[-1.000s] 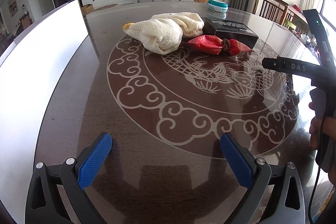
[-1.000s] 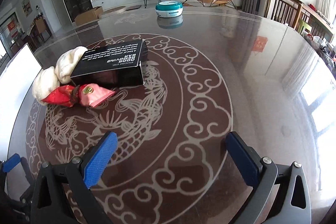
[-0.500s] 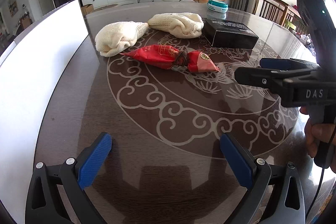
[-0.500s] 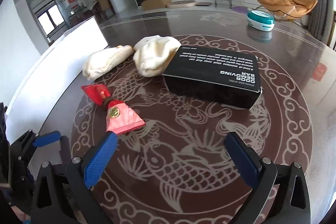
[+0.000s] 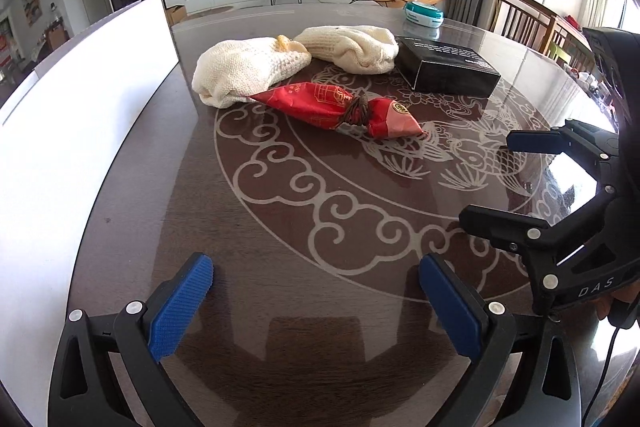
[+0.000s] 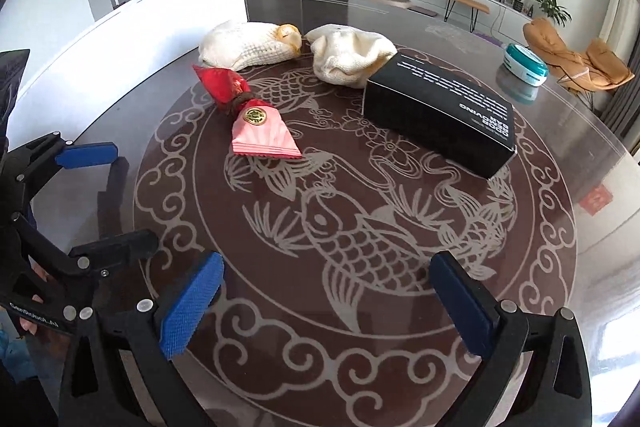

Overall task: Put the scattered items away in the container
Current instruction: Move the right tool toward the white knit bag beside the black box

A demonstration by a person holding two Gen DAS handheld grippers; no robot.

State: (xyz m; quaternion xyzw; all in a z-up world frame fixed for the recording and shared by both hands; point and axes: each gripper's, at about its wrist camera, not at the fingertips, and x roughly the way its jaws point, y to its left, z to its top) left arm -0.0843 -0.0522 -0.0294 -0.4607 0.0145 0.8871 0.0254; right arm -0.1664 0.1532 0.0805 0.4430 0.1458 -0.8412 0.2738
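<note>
Both tongs gape empty; only the right view shows the packet's [image 6: 256, 119] gold seal.

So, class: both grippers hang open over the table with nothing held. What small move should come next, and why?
Probably ease the right gripper forward toward the red packet: it lies nearest, free of the knitted bundles, and both the right and the left gripper are open and empty.

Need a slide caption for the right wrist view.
Open right gripper faces red foil pouch, black cardboard box.
</note>
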